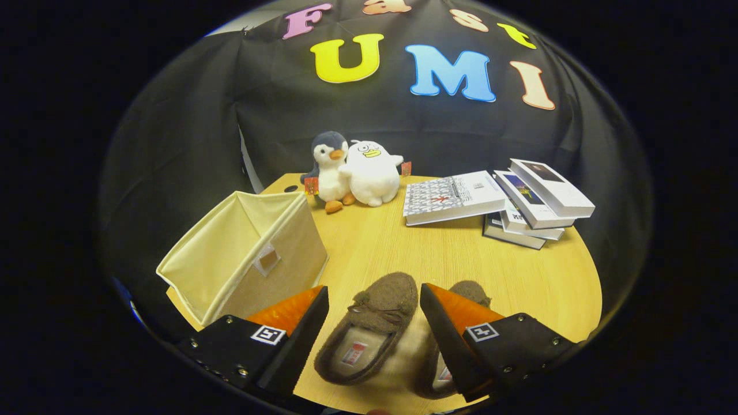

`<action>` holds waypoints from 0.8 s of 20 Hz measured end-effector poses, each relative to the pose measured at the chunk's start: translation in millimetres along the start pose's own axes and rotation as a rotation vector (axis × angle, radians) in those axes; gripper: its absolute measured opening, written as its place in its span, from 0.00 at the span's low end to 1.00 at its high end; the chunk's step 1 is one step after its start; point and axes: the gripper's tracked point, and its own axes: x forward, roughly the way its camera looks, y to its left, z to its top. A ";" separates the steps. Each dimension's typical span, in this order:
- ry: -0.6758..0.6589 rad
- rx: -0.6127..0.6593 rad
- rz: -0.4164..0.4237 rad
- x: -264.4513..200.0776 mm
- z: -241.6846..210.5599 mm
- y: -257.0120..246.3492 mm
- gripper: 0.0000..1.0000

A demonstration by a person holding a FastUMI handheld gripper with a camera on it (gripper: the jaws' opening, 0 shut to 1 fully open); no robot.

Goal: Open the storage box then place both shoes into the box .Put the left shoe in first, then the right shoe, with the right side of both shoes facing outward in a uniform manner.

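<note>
Brown fuzzy slippers (369,328), fleece-lined

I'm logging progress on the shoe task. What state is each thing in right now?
Box: open, empty, upright.
Left shoe: on the table, between the fingers, not gripped.
Right shoe: on the table beside it, partly behind one finger.
Gripper: open.
Books: closed, stacked.
Plush toys: upright, touching.

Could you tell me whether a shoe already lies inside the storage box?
No; the storage box holds nothing, and both shoes sit on the table at the open gripper.
</note>
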 end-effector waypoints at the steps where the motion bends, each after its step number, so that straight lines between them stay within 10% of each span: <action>1: 0.018 0.003 0.001 3.2 -7.7 -1.4 0.98; 16: 0.251 0.031 -0.027 54.5 -92.9 -20.7 0.97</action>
